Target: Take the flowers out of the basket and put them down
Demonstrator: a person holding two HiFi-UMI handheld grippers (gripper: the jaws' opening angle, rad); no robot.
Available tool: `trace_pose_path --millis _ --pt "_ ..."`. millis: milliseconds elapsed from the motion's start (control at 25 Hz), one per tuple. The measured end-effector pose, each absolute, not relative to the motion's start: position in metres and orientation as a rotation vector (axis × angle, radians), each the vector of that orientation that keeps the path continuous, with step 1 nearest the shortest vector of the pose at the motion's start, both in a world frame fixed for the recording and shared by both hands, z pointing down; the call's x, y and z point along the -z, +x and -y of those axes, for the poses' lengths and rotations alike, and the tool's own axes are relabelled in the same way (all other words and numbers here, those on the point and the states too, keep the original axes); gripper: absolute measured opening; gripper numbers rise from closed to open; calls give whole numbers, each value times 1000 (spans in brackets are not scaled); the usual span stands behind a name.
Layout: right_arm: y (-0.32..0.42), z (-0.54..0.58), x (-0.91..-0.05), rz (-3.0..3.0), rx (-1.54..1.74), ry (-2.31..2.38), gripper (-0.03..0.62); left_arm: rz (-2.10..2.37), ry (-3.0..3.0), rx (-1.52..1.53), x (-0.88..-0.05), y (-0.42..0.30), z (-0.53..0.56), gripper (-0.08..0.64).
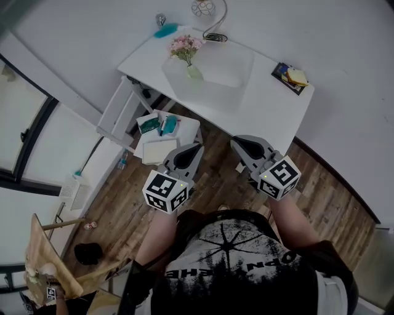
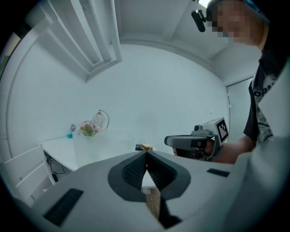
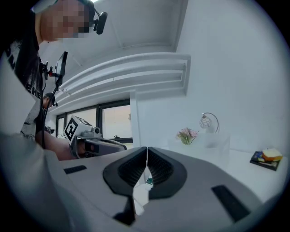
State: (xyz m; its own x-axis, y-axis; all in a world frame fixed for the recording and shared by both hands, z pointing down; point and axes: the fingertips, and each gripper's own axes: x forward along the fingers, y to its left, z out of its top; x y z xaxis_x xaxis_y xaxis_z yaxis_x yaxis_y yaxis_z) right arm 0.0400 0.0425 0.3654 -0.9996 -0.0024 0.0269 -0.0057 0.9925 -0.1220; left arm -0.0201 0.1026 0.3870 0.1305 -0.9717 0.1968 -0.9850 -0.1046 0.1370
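Pink flowers (image 1: 186, 48) stand at the far left corner of a translucent white basket (image 1: 212, 77) on the white table (image 1: 271, 107). Both grippers hang over the wooden floor in front of the table, well short of the basket. My left gripper (image 1: 196, 147) is shut and empty. My right gripper (image 1: 237, 142) is also shut, with nothing in it. In the left gripper view the flowers (image 2: 88, 128) are far off to the left beyond the closed jaws (image 2: 146, 154). In the right gripper view the flowers (image 3: 187, 134) and basket (image 3: 214, 141) lie ahead to the right of the closed jaws (image 3: 147, 150).
A sandwich on a dark plate (image 1: 293, 77) sits at the table's right end. A wire globe lamp (image 1: 204, 8) and a teal object (image 1: 165, 29) are at the back. A small side table (image 1: 165, 134) with books stands by my left gripper, and a wooden easel (image 1: 48, 266) lower left.
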Motion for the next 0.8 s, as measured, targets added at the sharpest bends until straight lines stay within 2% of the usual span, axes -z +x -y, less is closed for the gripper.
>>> trace_pose_path --millis 400,800 --pt "29 -30 -374 3098 -211 -32 18 1919 2168 -86 -390 -33 -81 12" --pt "-8 4 -374 3115 -267 42 18 1870 2218 -78 -394 -78 -44 12"
